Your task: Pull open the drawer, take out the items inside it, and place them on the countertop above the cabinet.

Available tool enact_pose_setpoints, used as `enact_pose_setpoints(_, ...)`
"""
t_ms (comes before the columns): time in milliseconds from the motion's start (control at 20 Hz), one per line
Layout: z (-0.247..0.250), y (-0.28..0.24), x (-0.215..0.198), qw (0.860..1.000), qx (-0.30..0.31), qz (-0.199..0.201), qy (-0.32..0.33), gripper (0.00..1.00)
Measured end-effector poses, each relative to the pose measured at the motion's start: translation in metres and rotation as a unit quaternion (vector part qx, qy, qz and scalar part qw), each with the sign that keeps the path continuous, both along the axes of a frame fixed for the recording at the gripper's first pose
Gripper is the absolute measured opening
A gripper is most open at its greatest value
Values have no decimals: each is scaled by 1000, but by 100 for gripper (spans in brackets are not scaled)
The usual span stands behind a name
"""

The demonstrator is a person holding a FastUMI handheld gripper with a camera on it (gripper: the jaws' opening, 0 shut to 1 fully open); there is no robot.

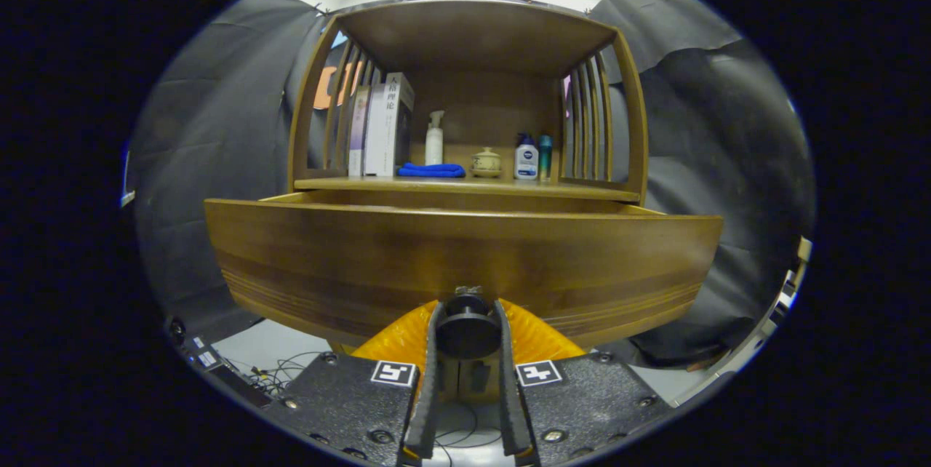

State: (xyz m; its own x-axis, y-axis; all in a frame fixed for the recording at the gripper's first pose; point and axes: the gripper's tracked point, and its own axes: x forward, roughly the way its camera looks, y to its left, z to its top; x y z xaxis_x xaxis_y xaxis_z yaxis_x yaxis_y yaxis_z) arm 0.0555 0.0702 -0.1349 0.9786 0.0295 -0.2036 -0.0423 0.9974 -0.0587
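Gripper (468, 314) jaws clamped on drawer knob (467, 330), w/ drawer front (465, 260) just ahead, pulled out.

Polished wood on the drawer (465, 263) front, a warm brown grain with a soft sheen and fine grooved lines low down. The knob (466, 329) reads as dark, dull metal, and the gripper (466, 321) has its jaws pressed on either side of it. Same smooth varnished wood on the surface (465, 187) beyond. On it, a soft blue cloth (431, 170), glossy plastic bottles (526, 158), a glazed ceramic jar (486, 161), paper-covered books (385, 125) at far left.
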Motion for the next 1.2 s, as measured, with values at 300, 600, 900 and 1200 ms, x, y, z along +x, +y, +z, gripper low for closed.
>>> enact_pose_setpoints(300,-6,-2,-11,1000,2,-3,0,37)
enact_pose_setpoints(600,50,-9,-33,998,31,24,-48,89)
enact_pose_setpoints(900,179,-45,-26,992,54,2,-114,100)
enact_pose_setpoints(1200,248,-26,54,996,61,26,-53,100)
